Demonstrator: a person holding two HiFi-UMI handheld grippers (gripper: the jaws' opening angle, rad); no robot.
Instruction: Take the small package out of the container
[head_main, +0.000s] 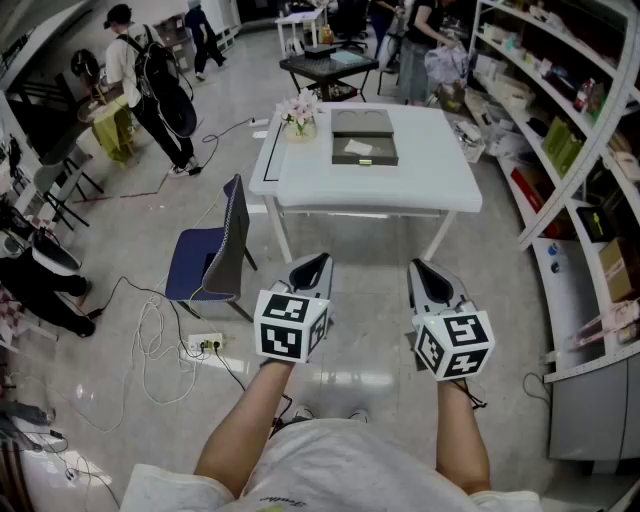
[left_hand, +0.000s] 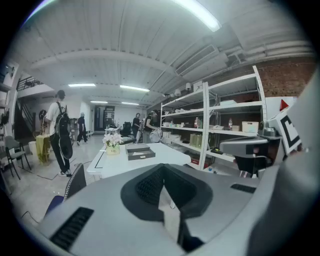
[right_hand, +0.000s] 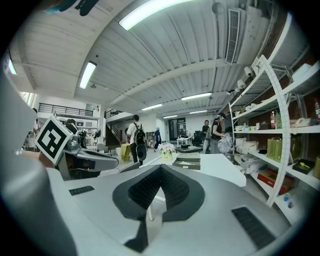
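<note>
Left gripper and right gripper: jaws together, nothing between them, both held well short of the white table. Grey container sits on the table; the pale small package seems to lie inside.

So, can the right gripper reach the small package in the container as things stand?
Probably not yet: the right gripper is shut and held well short of the table, bare floor between. Nothing blocks the open container or the small package; stepping closer should do.

Bright ceiling tube lights; fisheye bulge, dark vignetted corners.
</note>
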